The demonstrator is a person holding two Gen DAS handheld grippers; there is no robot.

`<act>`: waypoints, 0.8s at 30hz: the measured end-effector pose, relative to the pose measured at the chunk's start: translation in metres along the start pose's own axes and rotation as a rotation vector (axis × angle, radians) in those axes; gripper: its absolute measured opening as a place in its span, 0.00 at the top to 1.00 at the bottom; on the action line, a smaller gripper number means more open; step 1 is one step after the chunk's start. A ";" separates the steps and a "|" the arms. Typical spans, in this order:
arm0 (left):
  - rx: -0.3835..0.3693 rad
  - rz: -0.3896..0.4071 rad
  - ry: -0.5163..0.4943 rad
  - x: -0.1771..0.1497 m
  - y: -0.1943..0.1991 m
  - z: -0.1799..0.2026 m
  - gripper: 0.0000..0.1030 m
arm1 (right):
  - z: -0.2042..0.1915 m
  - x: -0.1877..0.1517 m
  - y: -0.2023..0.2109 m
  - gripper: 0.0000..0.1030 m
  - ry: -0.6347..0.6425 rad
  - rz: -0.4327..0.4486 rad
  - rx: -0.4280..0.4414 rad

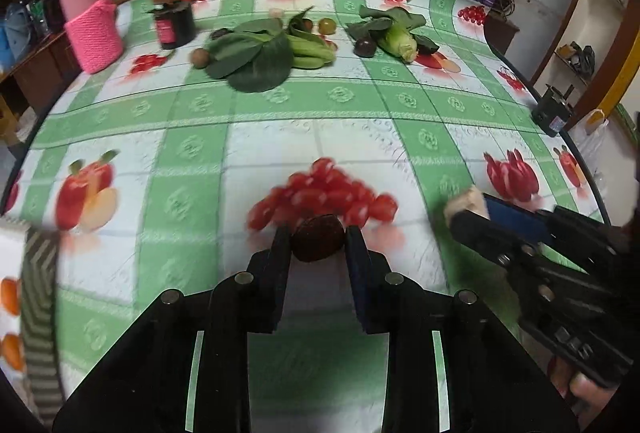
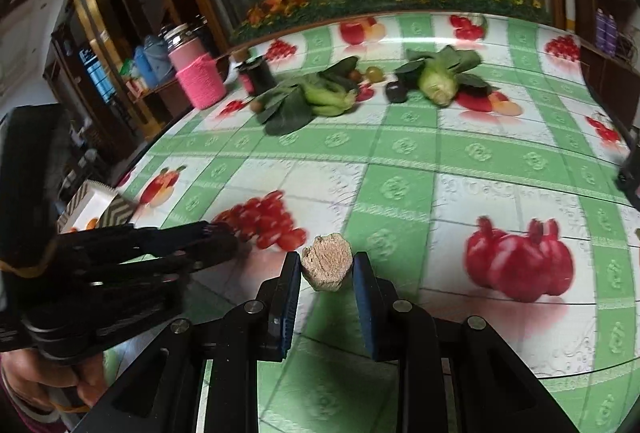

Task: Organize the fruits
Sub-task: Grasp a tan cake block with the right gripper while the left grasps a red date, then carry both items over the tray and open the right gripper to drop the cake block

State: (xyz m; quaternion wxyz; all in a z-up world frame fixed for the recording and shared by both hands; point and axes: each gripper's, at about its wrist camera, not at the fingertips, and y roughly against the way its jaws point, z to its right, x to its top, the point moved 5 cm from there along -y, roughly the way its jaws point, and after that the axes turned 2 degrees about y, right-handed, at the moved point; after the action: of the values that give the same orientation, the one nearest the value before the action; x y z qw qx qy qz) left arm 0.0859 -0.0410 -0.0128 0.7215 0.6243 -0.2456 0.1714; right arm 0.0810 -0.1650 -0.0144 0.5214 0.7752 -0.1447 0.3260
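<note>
Tablecloth (image 1: 320, 105) mid-area bare; left gripper (image 1: 318, 239) fingers clamp dark fruit (image 1: 317, 238), right gripper (image 2: 327, 265) fingers clamp tan chunk (image 2: 326, 260).

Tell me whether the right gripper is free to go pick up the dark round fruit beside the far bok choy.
Probably not yet. The right gripper is shut on a tan lump. The tablecloth toward the dark fruit looks unobstructed.

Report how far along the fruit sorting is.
Nothing looks sorted yet. In hand: the left gripper holds a dark round fruit; the right gripper holds a pale beige chunk. Left: a dark fruit, a brown one and small ones lie among the greens on the table.
</note>
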 end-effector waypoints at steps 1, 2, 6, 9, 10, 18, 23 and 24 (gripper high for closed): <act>0.004 0.005 0.004 -0.005 0.008 -0.005 0.75 | -0.003 -0.001 -0.002 0.75 -0.006 -0.010 0.017; 0.009 0.006 0.006 -0.009 0.013 -0.008 0.75 | -0.006 -0.003 -0.003 0.75 -0.012 -0.018 0.028; 0.031 0.006 -0.001 -0.030 0.036 -0.022 0.75 | -0.032 -0.004 0.006 0.75 0.014 -0.010 0.056; 0.056 0.018 0.008 -0.046 0.055 -0.038 0.74 | -0.059 -0.008 0.012 0.75 0.046 -0.001 0.084; 0.060 0.023 0.008 -0.051 0.060 -0.043 0.74 | -0.067 -0.010 0.013 0.75 0.055 -0.003 0.089; 0.153 0.101 0.058 -0.077 0.105 -0.093 0.74 | -0.141 -0.033 0.011 0.75 0.138 -0.018 0.166; 0.212 0.146 0.095 -0.091 0.130 -0.123 0.74 | -0.177 -0.038 0.005 0.75 0.176 -0.031 0.203; 0.220 0.151 0.102 -0.094 0.134 -0.128 0.74 | -0.184 -0.038 0.005 0.75 0.185 -0.033 0.209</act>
State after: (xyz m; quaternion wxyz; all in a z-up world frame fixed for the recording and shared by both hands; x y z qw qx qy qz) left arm -0.0473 0.1121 0.0304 0.6453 0.6697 -0.2349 0.2825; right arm -0.0156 -0.0055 0.0088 0.4543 0.7941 -0.0484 0.4008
